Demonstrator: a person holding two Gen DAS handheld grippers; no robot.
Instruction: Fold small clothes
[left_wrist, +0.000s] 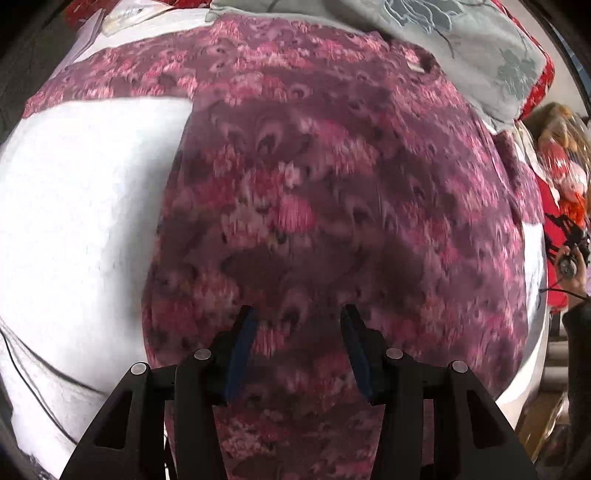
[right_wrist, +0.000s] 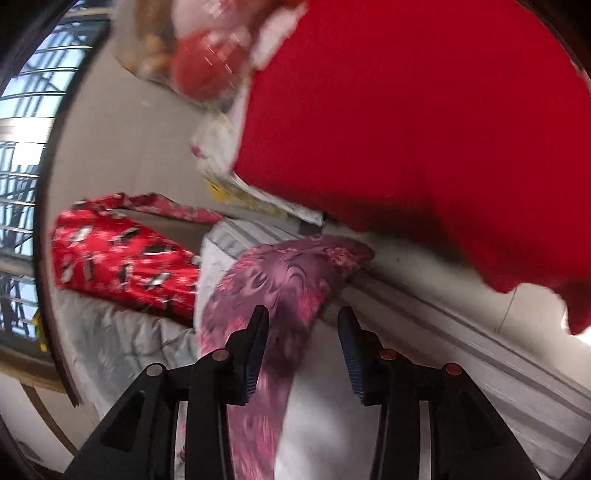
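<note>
Evidently the purple-and-pink floral fabric garment (left_wrist: 332, 206) lies spread flat on the white padded surface (left_wrist: 85, 206), one sleeve stretched out leftward, so its edges can be reached for folding. Above it, the left gripper (left_wrist: 298, 314) hovers with jaws parted and empty. Nearer the sleeve end (right_wrist: 280, 280), the right gripper (right_wrist: 303, 314) is likewise released, gripping nothing.

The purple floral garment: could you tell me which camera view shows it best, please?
The left wrist view: the purple floral garment lies spread over the white surface and fills most of the frame. The right wrist view catches only a blurred, bunched part.
</note>
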